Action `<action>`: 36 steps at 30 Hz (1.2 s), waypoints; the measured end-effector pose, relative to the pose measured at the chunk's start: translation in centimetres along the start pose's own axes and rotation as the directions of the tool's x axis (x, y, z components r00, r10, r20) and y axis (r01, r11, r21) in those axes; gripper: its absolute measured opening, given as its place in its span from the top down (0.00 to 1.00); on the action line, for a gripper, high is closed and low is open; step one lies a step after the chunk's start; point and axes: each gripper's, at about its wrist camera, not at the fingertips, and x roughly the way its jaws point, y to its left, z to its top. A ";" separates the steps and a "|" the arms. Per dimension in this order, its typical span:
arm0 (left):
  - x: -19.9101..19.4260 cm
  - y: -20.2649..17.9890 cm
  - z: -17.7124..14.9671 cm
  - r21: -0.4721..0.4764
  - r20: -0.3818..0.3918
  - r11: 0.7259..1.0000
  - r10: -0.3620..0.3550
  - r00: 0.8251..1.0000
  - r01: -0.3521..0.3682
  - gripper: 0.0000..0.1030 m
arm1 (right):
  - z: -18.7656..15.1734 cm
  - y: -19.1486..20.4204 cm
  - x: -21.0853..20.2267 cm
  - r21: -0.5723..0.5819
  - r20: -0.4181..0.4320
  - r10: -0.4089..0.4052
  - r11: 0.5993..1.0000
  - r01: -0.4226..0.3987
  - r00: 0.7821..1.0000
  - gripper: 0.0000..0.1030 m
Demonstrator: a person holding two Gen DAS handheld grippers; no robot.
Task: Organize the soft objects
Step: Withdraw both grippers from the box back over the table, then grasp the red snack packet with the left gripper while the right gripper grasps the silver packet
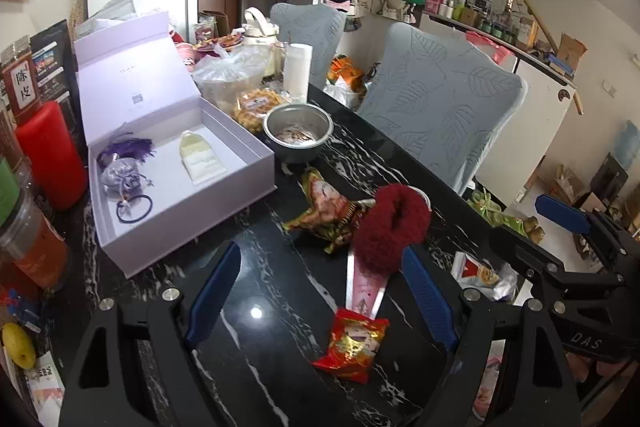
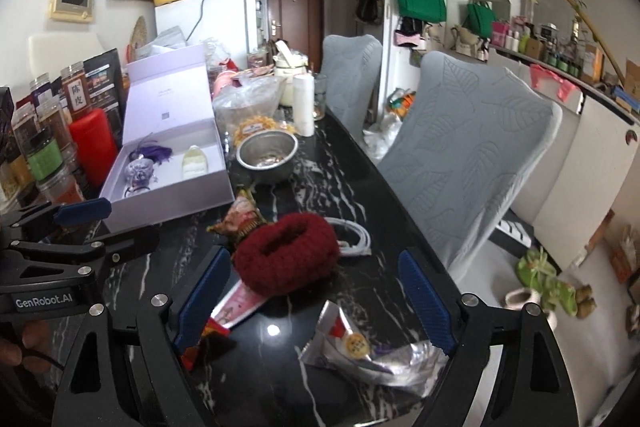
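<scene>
A: Quickly, left to right. What's at the far left?

B: Jars [image 1: 30, 247] and a red canister [image 1: 50, 153] along the table's [image 1: 280, 307] left edge. Next is the box [image 1: 192, 195], lid up. Inside: a purple tassel [image 1: 128, 149], a pouch [image 1: 120, 177], a hair tie [image 1: 134, 207] and a pale sachet [image 1: 200, 159].

A: Left gripper?

B: Left gripper [image 1: 320, 295] is wide open, holds nothing, both blue pads low over the dark marble top. A red snack pack [image 1: 354, 347] lies between the jaws, not touched.

A: And the task item?

B: Scrunchie [image 1: 390, 229], dark red and fluffy, lies flat on the table, right of the box and well apart from it. It rests partly on a pink wrapper [image 1: 364, 291] and touches a crumpled snack bag [image 1: 324, 211] on its left. From the right wrist view it sits just ahead of the open jaws, nearer the left pad, with a white cable [image 2: 354, 237] right behind it.

A: Behind that?

B: Metal bowl [image 1: 298, 131] just past the box's far corner, then clear bags and a white cylinder [image 1: 297, 71].

A: Right gripper?

B: Right gripper [image 2: 316, 299] is also spread wide, empty, hovering low above the table. A silver foil pack [image 2: 372, 359] lies under it toward the right pad. It shows at the right edge of the left wrist view too.

A: Far right?

B: Two grey chairs [image 2: 476, 155] pushed up to the table's right side.
</scene>
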 end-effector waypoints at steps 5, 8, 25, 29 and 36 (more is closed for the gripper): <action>0.8 -0.9 -1.3 0.028 -0.043 1.000 -0.013 0.999 0.014 0.19 | -1.3 -0.9 0.1 0.023 -0.021 -0.012 1.000 0.012 1.000 0.15; 1.4 -1.3 -2.2 0.035 -0.073 0.999 -0.018 0.997 0.021 0.19 | -2.2 -1.3 0.0 0.029 -0.027 -0.022 0.999 0.023 0.999 0.11; 4.7 -1.1 -6.2 0.051 -0.210 0.998 -0.008 0.978 0.019 0.19 | -5.9 -2.4 1.5 0.097 -0.100 -0.012 0.995 0.022 0.995 0.07; 5.5 -0.5 -6.5 0.030 -0.223 0.999 -0.032 0.974 0.039 0.19 | -5.9 -2.2 1.9 0.052 -0.092 -0.033 0.998 0.038 0.995 0.07; 6.7 -0.7 -6.5 0.027 -0.233 0.996 -0.076 0.969 0.084 0.19 | -6.3 -3.3 3.4 0.003 -0.120 -0.116 0.993 0.117 0.986 0.04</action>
